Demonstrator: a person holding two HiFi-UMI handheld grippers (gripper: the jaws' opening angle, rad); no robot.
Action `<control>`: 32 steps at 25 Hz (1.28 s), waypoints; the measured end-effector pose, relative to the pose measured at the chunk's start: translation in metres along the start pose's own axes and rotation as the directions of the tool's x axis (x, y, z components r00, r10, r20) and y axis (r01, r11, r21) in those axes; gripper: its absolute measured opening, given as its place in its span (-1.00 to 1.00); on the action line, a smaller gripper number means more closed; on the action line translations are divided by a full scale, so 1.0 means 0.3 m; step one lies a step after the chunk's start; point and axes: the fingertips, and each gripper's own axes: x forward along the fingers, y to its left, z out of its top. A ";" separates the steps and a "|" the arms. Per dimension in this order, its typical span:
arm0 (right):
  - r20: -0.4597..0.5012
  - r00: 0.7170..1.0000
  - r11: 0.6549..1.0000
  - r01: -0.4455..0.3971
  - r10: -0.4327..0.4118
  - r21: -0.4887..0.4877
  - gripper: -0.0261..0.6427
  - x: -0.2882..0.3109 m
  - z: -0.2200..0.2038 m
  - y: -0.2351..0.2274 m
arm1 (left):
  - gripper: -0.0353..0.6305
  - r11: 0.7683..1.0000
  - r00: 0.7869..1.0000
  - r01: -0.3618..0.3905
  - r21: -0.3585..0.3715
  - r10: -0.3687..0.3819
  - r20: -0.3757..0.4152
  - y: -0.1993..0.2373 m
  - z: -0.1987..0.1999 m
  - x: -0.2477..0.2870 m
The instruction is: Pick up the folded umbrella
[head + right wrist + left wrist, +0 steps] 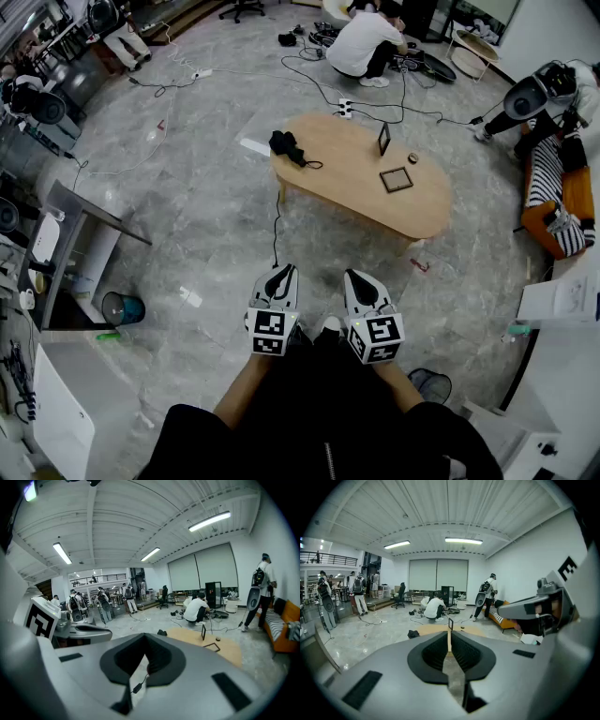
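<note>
Left gripper (279, 270): held low and close in front of the person's body, angled a little downward. Its jaws are pressed together with nothing between them.
Right gripper (357, 275): just beside the left one at the same height. Its jaw tips meet and it is also empty.
Folded umbrella (288, 146): a small black bundle well ahead of the left gripper and well apart from both grippers. It lies on the tabletop at the table's left end, with a thin strap trailing off toward the right-gripper side.
Table (356, 192): a light wooden oval, ahead of both grippers across a stretch of grey floor.
Upright frame (383, 138): stands on the table ahead of the right gripper, to the right of the umbrella and apart from it.
Flat frame (396, 179): lies on the tabletop just nearer the right gripper than the upright one.
Cable (276, 225): a dark line on the floor running from the table's left end back toward the left gripper.
Step in hand: this looks like the very start. The approach is not yet made, and the umbrella lies untouched.
Next move: the person likely needs to step up to the table and avoid the cable. One gripper, probably the left since it lines up best, then needs its jaws spread. It should come down over the bundle's middle, clear of the loose strap, and pinch before lifting.
</note>
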 end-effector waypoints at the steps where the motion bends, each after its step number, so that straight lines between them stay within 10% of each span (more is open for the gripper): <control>1: 0.010 1.000 1.000 0.000 0.000 0.005 -0.89 -0.001 0.005 -0.003 | -0.80 1.000 1.000 0.001 0.000 -0.001 0.000 -0.001 0.000 0.001; 32: -0.054 0.975 0.975 -0.215 0.217 0.053 -0.89 -0.029 -0.071 0.000 | -0.80 0.999 0.998 -0.045 0.000 0.044 -0.049 -0.123 -0.019 0.026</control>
